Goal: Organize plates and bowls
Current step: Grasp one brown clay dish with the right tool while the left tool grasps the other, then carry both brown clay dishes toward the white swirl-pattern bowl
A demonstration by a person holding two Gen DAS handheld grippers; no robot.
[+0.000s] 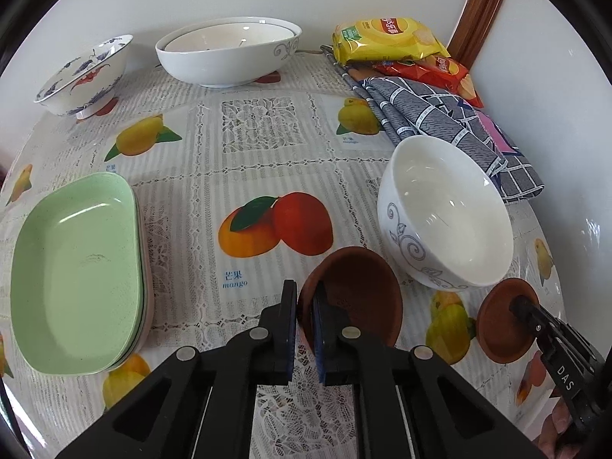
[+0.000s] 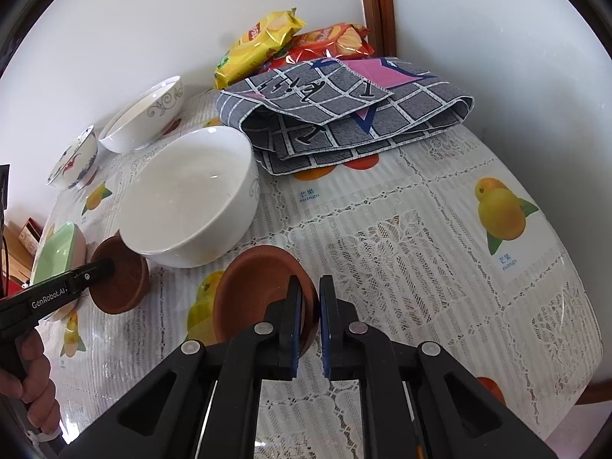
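Left tongs [image 1: 304,325] clamp the rim of one brown saucer [image 1: 355,298]; right tongs [image 2: 310,321] clamp a second saucer [image 2: 260,290], both near the counter's [image 1: 267,176] front edge, a white bowl [image 1: 447,210] just behind. Open cloth lies mid-counter. Green plates [image 1: 76,275] sit left, stack count unclear. A towel [image 2: 344,114] partly hides snack bags [image 2: 260,46].

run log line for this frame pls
left gripper: shut on brown saucer rim | right gripper: shut on second brown saucer rim | white bowl between them, on table
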